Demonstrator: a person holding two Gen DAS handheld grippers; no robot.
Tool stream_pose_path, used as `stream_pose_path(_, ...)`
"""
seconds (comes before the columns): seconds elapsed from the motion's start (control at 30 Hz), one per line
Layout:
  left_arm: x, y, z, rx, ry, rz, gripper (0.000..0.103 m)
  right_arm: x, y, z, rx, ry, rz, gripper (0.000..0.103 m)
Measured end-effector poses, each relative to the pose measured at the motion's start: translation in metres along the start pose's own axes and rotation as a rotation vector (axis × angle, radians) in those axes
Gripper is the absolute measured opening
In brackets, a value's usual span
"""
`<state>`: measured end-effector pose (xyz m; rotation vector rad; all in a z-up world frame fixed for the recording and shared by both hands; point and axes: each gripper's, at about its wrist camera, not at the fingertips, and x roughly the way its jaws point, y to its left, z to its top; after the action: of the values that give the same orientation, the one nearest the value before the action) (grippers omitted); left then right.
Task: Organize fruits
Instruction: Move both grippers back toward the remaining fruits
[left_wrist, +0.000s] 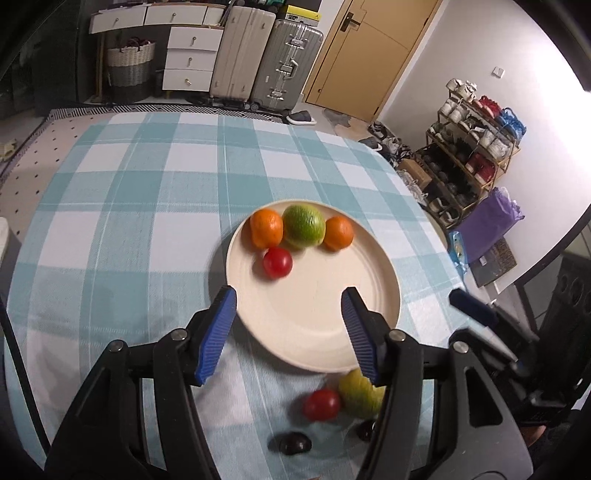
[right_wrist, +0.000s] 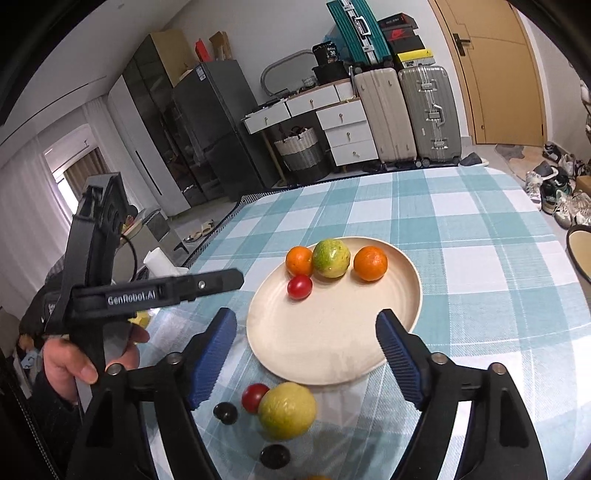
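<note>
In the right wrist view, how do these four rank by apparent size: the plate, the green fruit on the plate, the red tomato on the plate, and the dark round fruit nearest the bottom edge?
1. Plate
2. Green fruit
3. Dark round fruit and red tomato: they look alike, and the dark one lies nearer the camera, so no ranking.
</note>
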<state>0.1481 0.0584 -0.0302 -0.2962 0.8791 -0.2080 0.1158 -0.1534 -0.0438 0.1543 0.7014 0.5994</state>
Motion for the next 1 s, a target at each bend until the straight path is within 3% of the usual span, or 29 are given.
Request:
stream_pose_path(0.2,-0.013,-0.011,-0.017,0.051,-0.005,0.049,0.061,-0.016,0.005,-0.007,-0.005,-0.028,-0.022,0.088)
stream_pose_path(0.33,-0.022,-0.012,-0.027,0.048,-0.024,0.067,0.074,-0.026,0.008,-0.013,-0.009,-0.033,-0.037,0.091)
stream_pose_path(0.87,-0.028,-0.01,-0.083,0.043,-0.001,0.083,0.089,-0.052,0.028,-0.041,-0.074,-0.056,-0.064,0.101)
stream_pose_path(0.93,-0.029,-0.008,-0.09,0.031,-0.006,0.09,0.099,-0.055,0.03,-0.046,-0.085,-0.065,-0.069,0.102)
stream_pose_path(1.0,-0.03,-0.006,-0.098,0.025,-0.016,0.097,0.102,-0.057,0.032,-0.05,-0.086,-0.062,-0.073,0.102)
